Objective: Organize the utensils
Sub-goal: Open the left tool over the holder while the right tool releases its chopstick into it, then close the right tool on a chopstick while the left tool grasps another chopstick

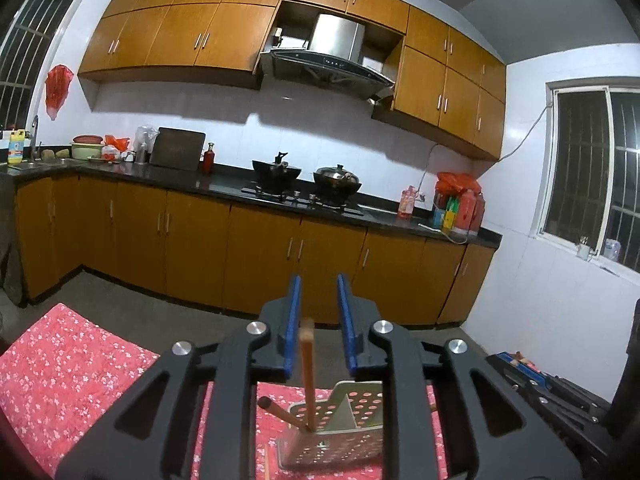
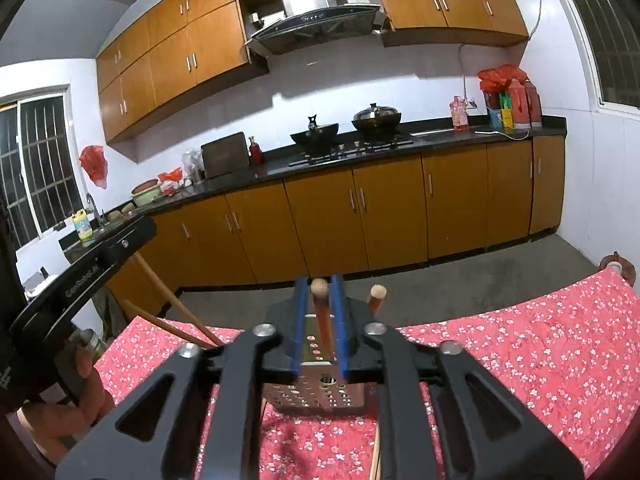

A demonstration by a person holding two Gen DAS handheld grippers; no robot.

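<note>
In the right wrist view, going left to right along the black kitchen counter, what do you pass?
Yellow bottle → green basin → cutting board → red bottle → open wok → lidded wok → pink bottle → red jugs.

My left gripper (image 1: 318, 322) has its jaws parted with one upright chopstick (image 1: 308, 376) standing in the gap. The perforated metal holder (image 1: 340, 428) blocks the lower centre. On the right view, the cloth (image 2: 540, 360) lies bare at lower right; two sticks (image 2: 168, 308) cross the left side.
</note>
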